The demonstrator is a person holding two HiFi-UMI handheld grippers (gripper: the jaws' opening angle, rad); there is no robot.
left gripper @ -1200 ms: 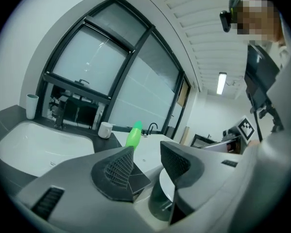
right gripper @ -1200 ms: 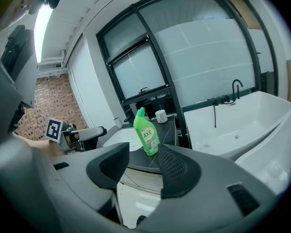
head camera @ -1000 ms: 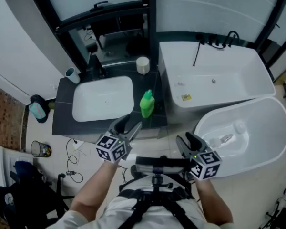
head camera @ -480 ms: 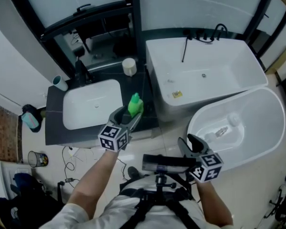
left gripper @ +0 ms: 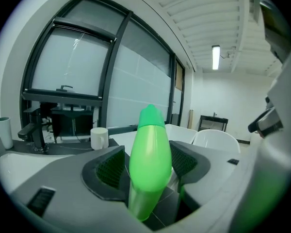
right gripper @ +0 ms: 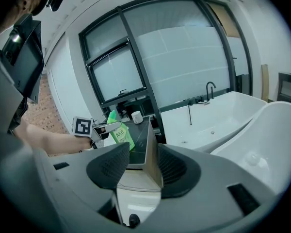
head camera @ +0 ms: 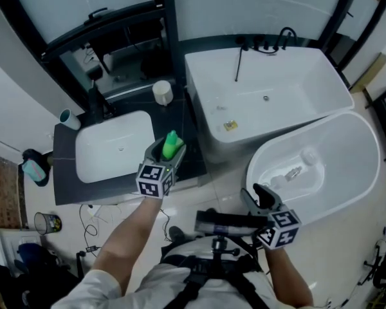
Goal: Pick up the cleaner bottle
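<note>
The green cleaner bottle [head camera: 172, 144] stands upright on the dark counter [head camera: 63, 176], just right of the sink. My left gripper [head camera: 166, 154] reaches over the counter's front edge and straddles the bottle. In the left gripper view the bottle [left gripper: 150, 144] fills the gap of the left gripper [left gripper: 148, 168]. Its jaws have just been opening, and a sliver of room shows beside each pad. My right gripper [head camera: 260, 197] hangs low over the floor, open and holding nothing. The right gripper view shows the right gripper [right gripper: 143, 166] far from the bottle [right gripper: 121, 132].
A white sink basin [head camera: 114, 152] lies left of the bottle, with a black faucet [head camera: 95, 102] and a teal cup [head camera: 68, 118] behind it. A white cup [head camera: 162, 92] stands at the counter's back. A rectangular tub [head camera: 270, 105] and an oval tub [head camera: 328, 172] fill the right.
My left gripper has moved forward over the counter edge and now has the green bottle between its jaws. The right gripper has drifted only slightly.
</note>
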